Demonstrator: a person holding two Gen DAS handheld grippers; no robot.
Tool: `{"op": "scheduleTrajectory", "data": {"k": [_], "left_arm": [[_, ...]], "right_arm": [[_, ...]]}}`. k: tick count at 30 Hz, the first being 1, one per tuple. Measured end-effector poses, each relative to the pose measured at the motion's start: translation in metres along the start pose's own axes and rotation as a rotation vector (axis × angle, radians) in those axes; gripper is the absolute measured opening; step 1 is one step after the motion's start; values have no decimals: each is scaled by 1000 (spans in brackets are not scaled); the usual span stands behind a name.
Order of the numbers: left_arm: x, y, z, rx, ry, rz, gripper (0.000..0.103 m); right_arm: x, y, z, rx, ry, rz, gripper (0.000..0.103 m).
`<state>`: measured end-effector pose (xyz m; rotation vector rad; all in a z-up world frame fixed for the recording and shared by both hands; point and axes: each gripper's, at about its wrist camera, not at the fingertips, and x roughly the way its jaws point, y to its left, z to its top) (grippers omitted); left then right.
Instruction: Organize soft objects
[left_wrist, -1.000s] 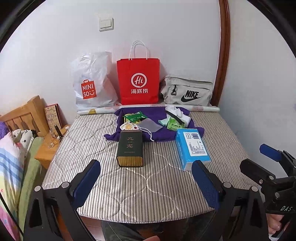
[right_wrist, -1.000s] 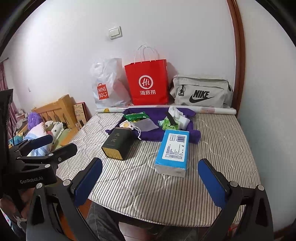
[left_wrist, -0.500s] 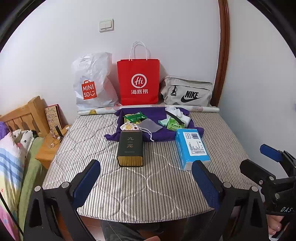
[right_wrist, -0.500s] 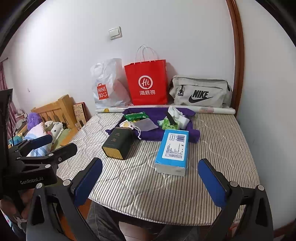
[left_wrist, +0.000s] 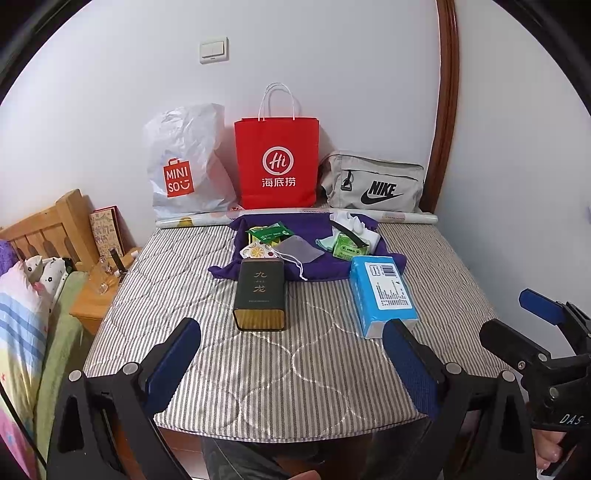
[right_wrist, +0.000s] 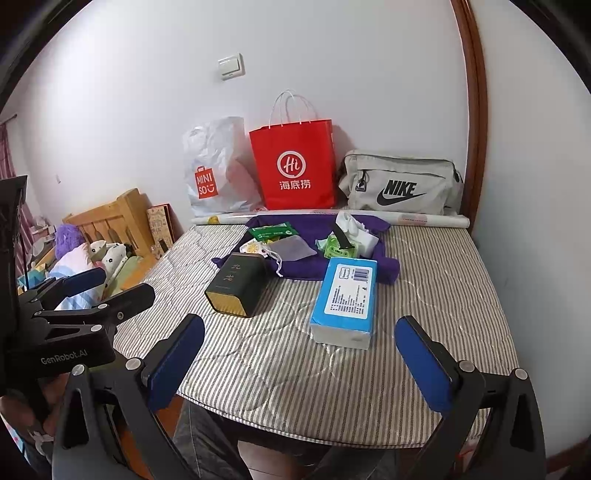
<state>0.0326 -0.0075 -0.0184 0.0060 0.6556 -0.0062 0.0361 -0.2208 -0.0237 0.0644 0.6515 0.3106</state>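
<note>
Still, both grippers (left_wrist: 291, 363) (right_wrist: 299, 360) hover open, nothing moved

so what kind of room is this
Most likely a bedroom: a striped quilted mattress fills the middle, a wooden headboard with bedding stands at the left, and shopping bags lean against the wall.

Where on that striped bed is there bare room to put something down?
The mattress is bare in front of the dark tin and blue tissue pack, and along its left side beside the tin. The purple cloth near the bags is crowded.
</note>
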Motion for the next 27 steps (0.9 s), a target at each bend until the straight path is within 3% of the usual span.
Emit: {"op": "scheduleTrajectory", "data": {"k": [27], "left_arm": [[-2, -3, 0, 13, -7, 0, 100]], "right_arm": [[-4, 0, -1, -3, -5, 4, 102]]}}
